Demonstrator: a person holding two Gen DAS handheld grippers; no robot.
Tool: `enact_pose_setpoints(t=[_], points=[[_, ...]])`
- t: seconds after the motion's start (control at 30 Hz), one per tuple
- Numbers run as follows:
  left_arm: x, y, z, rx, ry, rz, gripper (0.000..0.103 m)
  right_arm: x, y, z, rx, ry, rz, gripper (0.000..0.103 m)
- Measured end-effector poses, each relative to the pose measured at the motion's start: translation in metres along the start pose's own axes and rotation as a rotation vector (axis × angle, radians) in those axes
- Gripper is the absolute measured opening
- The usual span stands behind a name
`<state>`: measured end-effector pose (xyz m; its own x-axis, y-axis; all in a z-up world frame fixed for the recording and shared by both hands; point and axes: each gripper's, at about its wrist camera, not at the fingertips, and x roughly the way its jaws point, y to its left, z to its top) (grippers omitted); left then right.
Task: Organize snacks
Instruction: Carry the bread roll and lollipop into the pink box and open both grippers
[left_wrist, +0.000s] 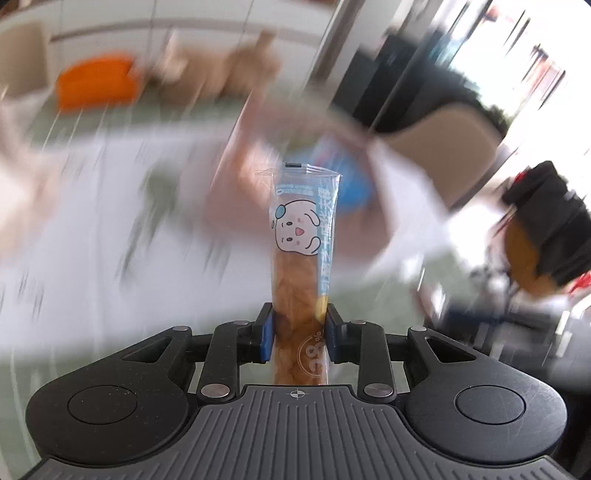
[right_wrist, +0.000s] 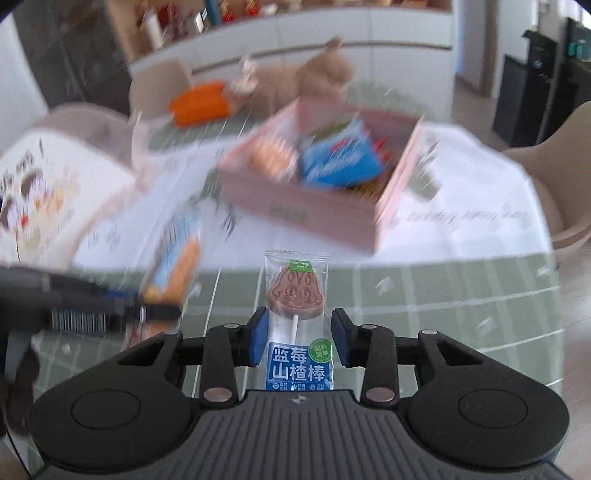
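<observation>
Currently my left claw (left_wrist: 299, 332) pinches a pastry stick packet (left_wrist: 301, 258) firmly, but my right claw (right_wrist: 299, 338) barely grips a lollipop packet (right_wrist: 297, 321) that may slip before reaching the pink box (right_wrist: 317, 214).

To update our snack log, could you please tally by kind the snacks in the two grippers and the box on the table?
Long pastry stick in a clear puppy-print wrapper: 1
Brown lollipop in a clear wrapper: 1
Blue snack packet, in the box: 1
Pink cardboard box: 1
Total: 4; the box's other contents are too blurred to count.
</observation>
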<state>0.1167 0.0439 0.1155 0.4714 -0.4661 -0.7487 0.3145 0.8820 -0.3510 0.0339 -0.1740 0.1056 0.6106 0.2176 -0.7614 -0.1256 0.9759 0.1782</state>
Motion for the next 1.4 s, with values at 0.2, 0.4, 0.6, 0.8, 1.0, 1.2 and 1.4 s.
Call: enact_pose_setpoints(t=[0.2, 0.4, 0.6, 0.8, 1.0, 1.2, 1.4], points=[[0.036, -0.009, 0.114, -0.09, -0.047, -0.098, 0.032, -0.017, -0.023, 0.028, 0.02, -0.065, -0.044, 0.036], [0.141, 0.008, 0.127, -0.034, 0.162, 0.05, 0.04, 0.001, -0.04, 0.046, 0.026, -0.041, -0.065, 0.036], [0.126, 0.029, 0.122, -0.091, 0.026, -0.045, 0.043, 0.03, -0.04, 0.098, 0.008, -0.07, -0.048, 0.036], [0.058, 0.045, 0.093, -0.123, -0.13, 0.043, 0.043, 0.098, -0.045, 0.163, 0.12, -0.087, 0.001, 0.058], [0.044, 0.05, 0.005, -0.088, -0.104, 0.13, 0.043, 0.105, -0.033, 0.118, 0.19, -0.043, -0.008, 0.059], [0.041, 0.037, -0.076, 0.057, -0.09, 0.21, 0.043, 0.071, 0.003, 0.021, 0.135, -0.044, -0.095, 0.077], [0.046, 0.025, -0.117, 0.167, -0.191, 0.204, 0.044, 0.078, 0.012, -0.052, 0.13, 0.002, -0.184, 0.078]])
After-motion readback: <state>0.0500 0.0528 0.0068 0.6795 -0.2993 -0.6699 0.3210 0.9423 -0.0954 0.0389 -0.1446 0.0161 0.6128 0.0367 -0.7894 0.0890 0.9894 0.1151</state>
